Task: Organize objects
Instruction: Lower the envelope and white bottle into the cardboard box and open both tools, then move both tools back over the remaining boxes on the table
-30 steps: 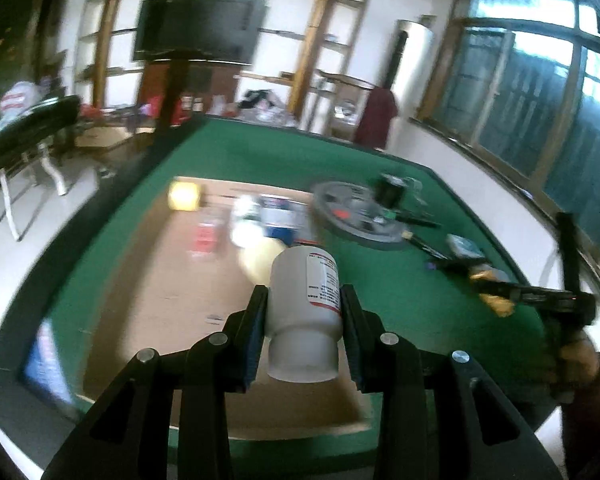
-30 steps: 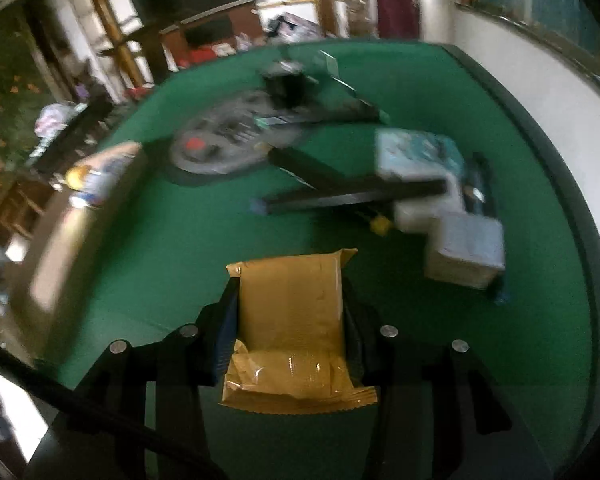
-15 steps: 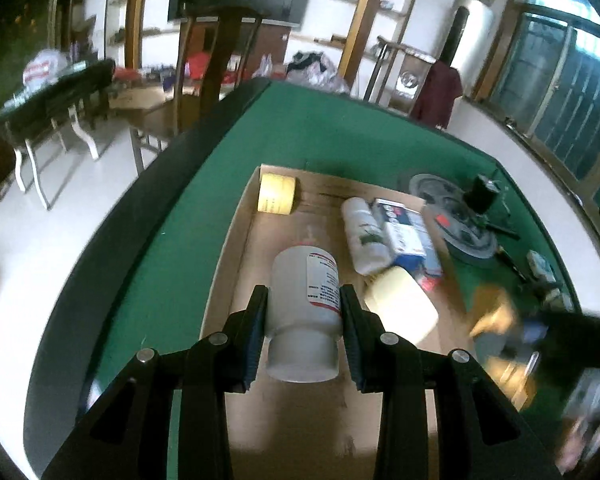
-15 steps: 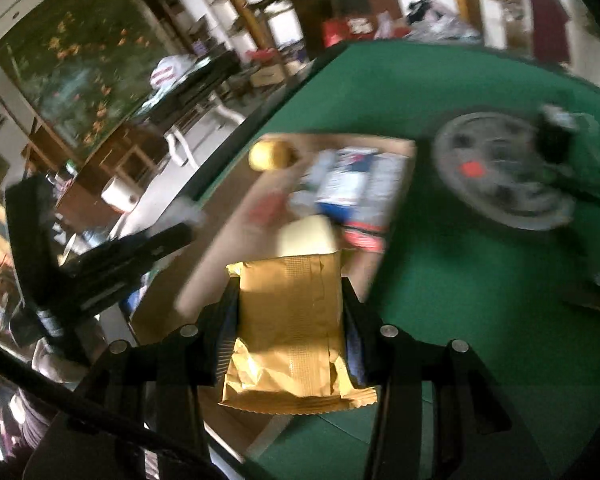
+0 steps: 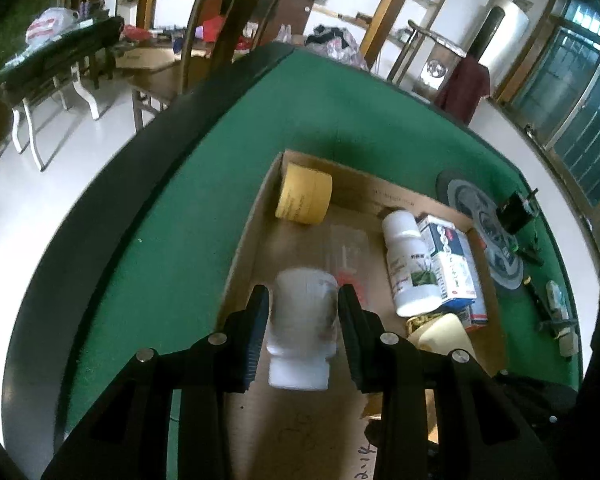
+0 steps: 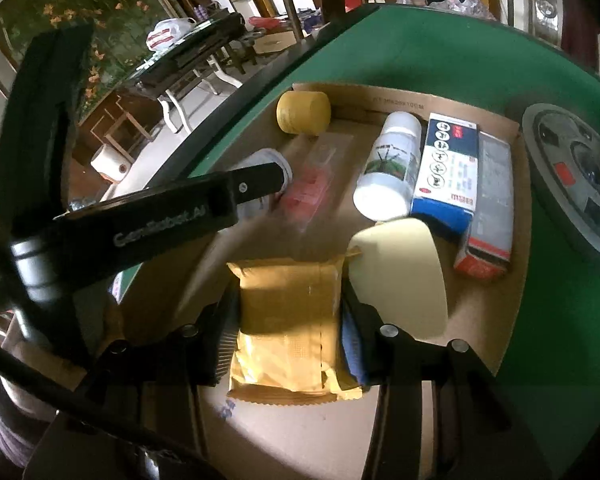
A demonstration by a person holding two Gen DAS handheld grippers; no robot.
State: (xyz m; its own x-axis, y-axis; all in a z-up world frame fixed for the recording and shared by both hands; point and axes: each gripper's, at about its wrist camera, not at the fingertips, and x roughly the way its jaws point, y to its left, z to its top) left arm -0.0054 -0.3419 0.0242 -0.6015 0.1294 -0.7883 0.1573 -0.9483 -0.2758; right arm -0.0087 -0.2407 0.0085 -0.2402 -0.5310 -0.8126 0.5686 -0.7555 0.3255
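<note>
Left wrist: white bottle (image 5: 302, 328) between left gripper (image 5: 302, 334) fingers.

left claw (image 5: 302, 334) and right claw (image 6: 288, 320) each clamped shut around something.

The right gripper (image 6: 290, 320) clamps a yellow packet (image 6: 288, 320) over the cardboard tray (image 6: 460, 320) — a cream container (image 6: 404, 276) touches the packet's right edge. Beyond the packet lie a white bottle (image 6: 388, 168), a blue-and-white box (image 6: 448, 168) and a yellow tape roll (image 6: 304, 112). The left gripper (image 6: 256, 180) crosses in at the packet's upper left — its grip is hidden.
</note>
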